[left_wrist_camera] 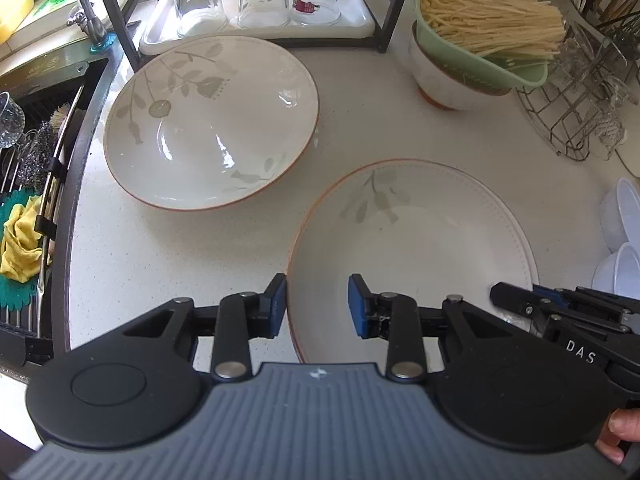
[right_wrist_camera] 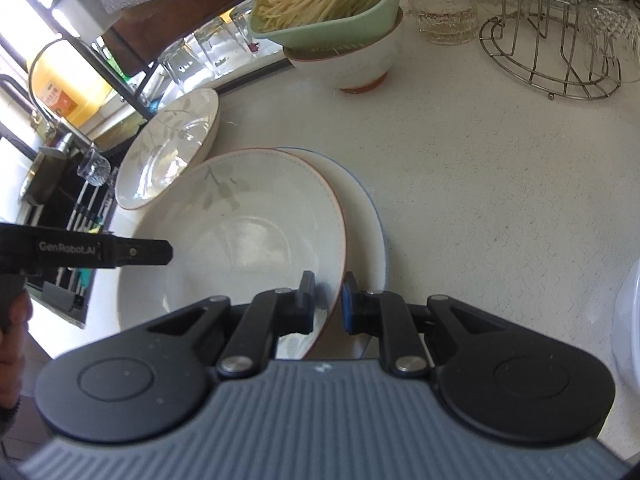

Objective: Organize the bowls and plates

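A cream plate with a grey leaf print and a brown rim (left_wrist_camera: 412,248) (right_wrist_camera: 248,236) rests partly over a blue-rimmed white plate (right_wrist_camera: 370,240) on the white counter. My right gripper (right_wrist_camera: 326,300) is shut on the leaf plate's near right rim and also shows at that rim in the left wrist view (left_wrist_camera: 520,300). My left gripper (left_wrist_camera: 318,304) stands open astride the same plate's left rim, with the rim close to the left pad (left_wrist_camera: 280,300). A second, deeper leaf-print dish (left_wrist_camera: 212,128) (right_wrist_camera: 168,148) sits apart at the back left.
A white bowl holding a green strainer of noodles (left_wrist_camera: 480,40) (right_wrist_camera: 332,8) stands behind. Upturned glasses on a white tray (left_wrist_camera: 260,28) sit under a dark shelf. A wire glass rack (left_wrist_camera: 568,112) (right_wrist_camera: 552,60) is at the right, white cups (left_wrist_camera: 620,220) nearby, the sink (left_wrist_camera: 32,160) at the left.
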Demonstrator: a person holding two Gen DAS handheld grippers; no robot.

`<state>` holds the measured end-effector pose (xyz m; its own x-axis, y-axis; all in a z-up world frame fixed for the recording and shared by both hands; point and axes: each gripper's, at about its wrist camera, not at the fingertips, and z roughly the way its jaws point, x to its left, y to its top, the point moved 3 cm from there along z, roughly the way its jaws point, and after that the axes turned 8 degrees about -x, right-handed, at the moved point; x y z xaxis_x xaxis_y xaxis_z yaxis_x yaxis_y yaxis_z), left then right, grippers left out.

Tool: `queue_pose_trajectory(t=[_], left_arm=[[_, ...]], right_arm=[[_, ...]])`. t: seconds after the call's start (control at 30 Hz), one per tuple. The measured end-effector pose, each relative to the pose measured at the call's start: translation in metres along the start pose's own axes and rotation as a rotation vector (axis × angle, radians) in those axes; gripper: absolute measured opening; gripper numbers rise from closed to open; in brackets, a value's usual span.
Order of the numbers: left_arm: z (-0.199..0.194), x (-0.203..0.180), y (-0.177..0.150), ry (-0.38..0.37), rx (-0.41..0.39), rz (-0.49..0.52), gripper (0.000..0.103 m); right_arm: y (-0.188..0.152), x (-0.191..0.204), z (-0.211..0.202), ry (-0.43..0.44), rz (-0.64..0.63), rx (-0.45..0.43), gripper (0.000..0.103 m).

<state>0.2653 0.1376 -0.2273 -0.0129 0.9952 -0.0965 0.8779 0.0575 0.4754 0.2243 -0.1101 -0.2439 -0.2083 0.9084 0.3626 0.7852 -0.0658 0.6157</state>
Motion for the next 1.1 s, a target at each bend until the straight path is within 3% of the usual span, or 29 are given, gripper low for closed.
queue_pose_trajectory(t=[0.23,0.33,0.57,1.1], left_arm=[[-0.003,-0.004,-0.001,0.011,-0.010,-0.007,0.037],[-0.008,-0.003,-0.004,0.009,-0.021,-0.033,0.037],[-0.036,-0.015,-0.001,-0.002,-0.096,-0.077,0.037],[-0.118,-0.056,0.014,-0.125,-0.231,-0.047,0.037]], right_arm=[[0.000,0.001,-0.002,-0.011,-0.040,-0.018,0.016],[0.000,-0.003,-0.003,-0.005,0.001,-0.019,0.016],[0.009,-0.003,-0.021,-0.020,0.018,-0.077,0.018],[0.038,0.010,-0.095,0.039,-0.063,-0.174,0.018]])
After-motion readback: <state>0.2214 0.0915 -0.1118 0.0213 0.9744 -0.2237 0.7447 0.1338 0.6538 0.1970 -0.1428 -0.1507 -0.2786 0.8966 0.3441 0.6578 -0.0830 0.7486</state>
